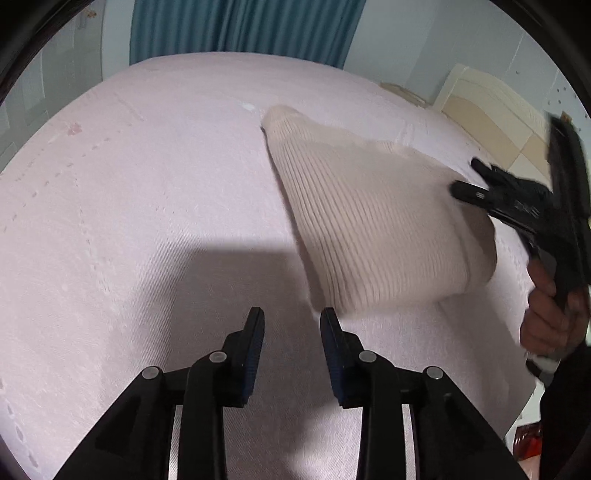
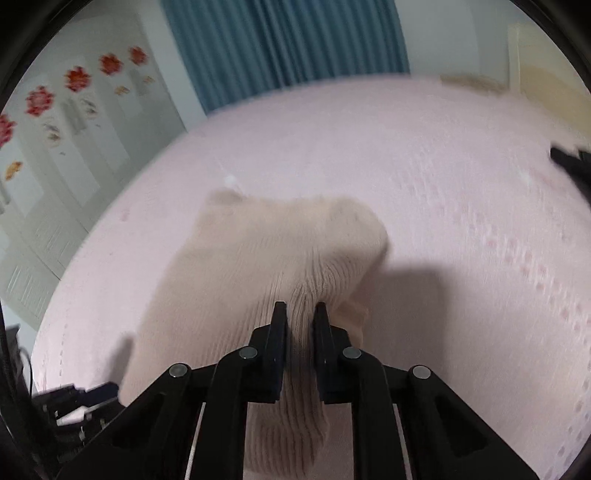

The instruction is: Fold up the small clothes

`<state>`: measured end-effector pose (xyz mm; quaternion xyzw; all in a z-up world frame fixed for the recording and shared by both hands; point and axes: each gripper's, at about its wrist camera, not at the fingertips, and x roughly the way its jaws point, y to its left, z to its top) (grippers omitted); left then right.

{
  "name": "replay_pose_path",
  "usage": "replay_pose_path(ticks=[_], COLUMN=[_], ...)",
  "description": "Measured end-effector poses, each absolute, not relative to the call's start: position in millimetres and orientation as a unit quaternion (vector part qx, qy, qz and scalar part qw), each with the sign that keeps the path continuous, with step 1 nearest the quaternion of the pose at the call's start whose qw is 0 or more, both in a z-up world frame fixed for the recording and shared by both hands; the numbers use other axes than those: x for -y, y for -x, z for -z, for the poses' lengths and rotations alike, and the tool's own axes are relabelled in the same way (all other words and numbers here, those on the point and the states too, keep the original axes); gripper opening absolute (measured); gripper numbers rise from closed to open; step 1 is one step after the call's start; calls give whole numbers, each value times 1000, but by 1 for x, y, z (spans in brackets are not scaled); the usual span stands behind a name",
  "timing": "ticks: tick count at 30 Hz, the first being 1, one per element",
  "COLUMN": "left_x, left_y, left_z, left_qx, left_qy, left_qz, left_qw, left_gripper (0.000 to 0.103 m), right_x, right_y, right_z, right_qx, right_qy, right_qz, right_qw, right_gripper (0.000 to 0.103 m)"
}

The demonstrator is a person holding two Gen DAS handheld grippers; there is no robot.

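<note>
A cream ribbed garment (image 2: 280,254), lying on the pink bed sheet (image 1: 129,206), is pinched at its edge by the right gripper (image 2: 300,314) and judged mid-fold, while the left gripper (image 1: 291,319), jaws apart and empty, waits at its 7 o'clock corner, which should be grasped next.

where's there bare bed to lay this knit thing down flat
Bare pink bed sheet lies open left of the cream knit garment, back toward the blue curtain. It is crowded on the right, where the right gripper pinches the knit; the left gripper hangs open.
</note>
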<state>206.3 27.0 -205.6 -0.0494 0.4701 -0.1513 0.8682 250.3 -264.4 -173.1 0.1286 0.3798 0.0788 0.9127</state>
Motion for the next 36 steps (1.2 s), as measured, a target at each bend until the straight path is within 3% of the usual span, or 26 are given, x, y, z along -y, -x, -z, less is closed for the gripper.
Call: replay_pose_path(ticks=[6, 13, 18, 20, 24, 36], left_x=[-20, -21, -32, -39, -49, -60], left_y=[-229, -220, -196, -187, -174, -145], left_z=[190, 168, 148, 139, 125, 76], left_qx=[-456, -448, -444, -436, -429, -409], left_qy=[74, 80, 66, 68, 75, 82], left_qz=[148, 144, 130, 125, 125, 106], left_qw=[874, 879, 884, 889, 891, 903], left_gripper=[33, 37, 42, 49, 49, 56], right_x=[265, 269, 264, 258, 250, 259], right_y=[-264, -254, -254, -251, -232, -183], right_z=[209, 163, 159, 164, 165, 92], right_qx=[-452, -417, -430, -444, -455, -420], right_qy=[-101, -75, -70, -70, -63, -62], right_qz=[-48, -46, -38, -37, -37, -18], right_qw=[885, 905, 900, 893, 887, 905], right_gripper=[13, 29, 31, 32, 32, 44])
